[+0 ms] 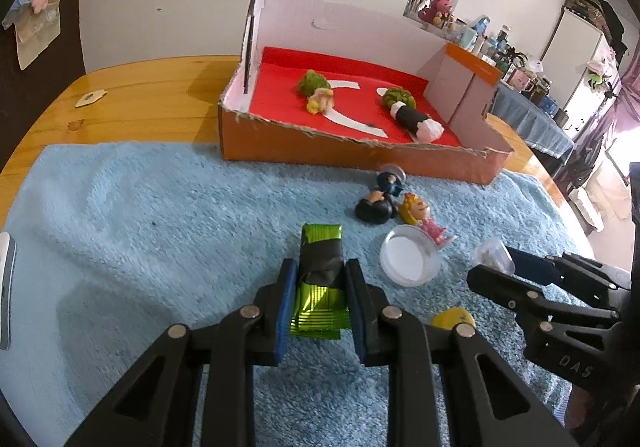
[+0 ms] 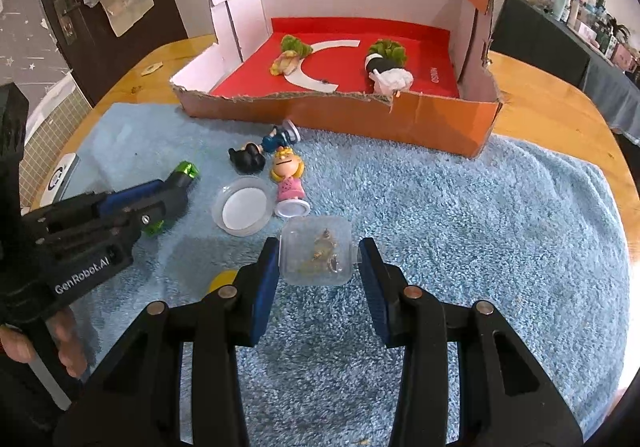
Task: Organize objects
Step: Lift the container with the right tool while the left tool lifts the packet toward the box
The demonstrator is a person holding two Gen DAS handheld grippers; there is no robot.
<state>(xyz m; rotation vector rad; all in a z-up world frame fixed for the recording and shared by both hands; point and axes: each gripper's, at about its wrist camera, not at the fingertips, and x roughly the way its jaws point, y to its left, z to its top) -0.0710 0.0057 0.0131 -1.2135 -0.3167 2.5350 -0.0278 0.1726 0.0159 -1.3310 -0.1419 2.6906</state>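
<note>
My left gripper (image 1: 320,267) is shut on a green foil packet wrapped in dark tape (image 1: 320,271), low over the blue towel (image 1: 160,215); the packet also shows in the right wrist view (image 2: 186,171). My right gripper (image 2: 318,247) is open, its pads on either side of a small clear plastic box (image 2: 317,250) holding small metal bits, not touching it. A round clear lid (image 2: 242,211), a blonde girl figurine in pink (image 2: 288,179) and a dark-haired figurine in blue (image 2: 264,151) lie on the towel ahead. An orange cardboard box (image 2: 340,115) with a red floor stands behind them.
Two doll-like toys with green tops (image 2: 290,55) (image 2: 386,63) lie inside the box. A yellow object (image 1: 452,319) lies on the towel between the grippers. A white device (image 2: 60,177) sits at the towel's left edge. The wooden table (image 2: 552,107) borders the towel.
</note>
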